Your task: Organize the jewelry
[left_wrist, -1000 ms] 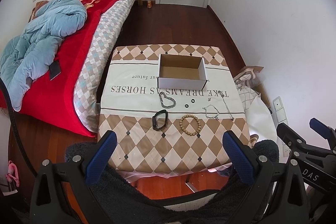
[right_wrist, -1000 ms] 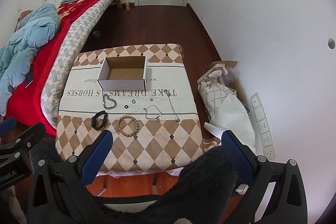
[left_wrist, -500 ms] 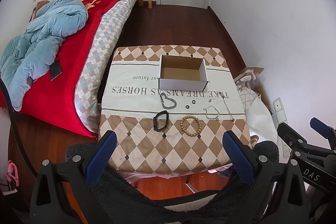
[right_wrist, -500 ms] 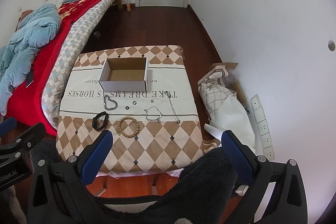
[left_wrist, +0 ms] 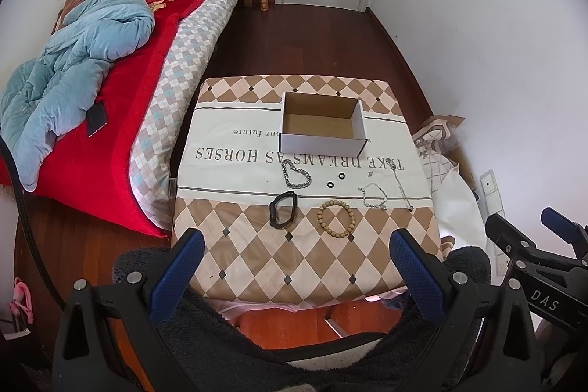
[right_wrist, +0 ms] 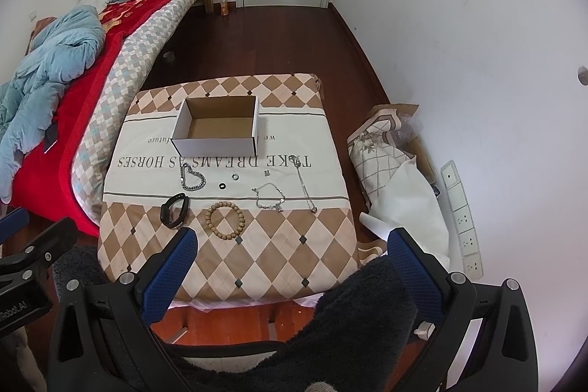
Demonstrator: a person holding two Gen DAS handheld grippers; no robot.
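Both tongs (left_wrist: 294,267) (right_wrist: 292,263) gape above the jewelry-strewn table (left_wrist: 257,267).

An open, empty white cardboard box (left_wrist: 322,135) stands upright. Before it lie flat a heart-shaped silver chain (left_wrist: 296,173), two small black rings (left_wrist: 341,176), a black band (left_wrist: 282,214), a wooden bead bracelet (left_wrist: 336,219), and two thin silver chains (left_wrist: 374,195).
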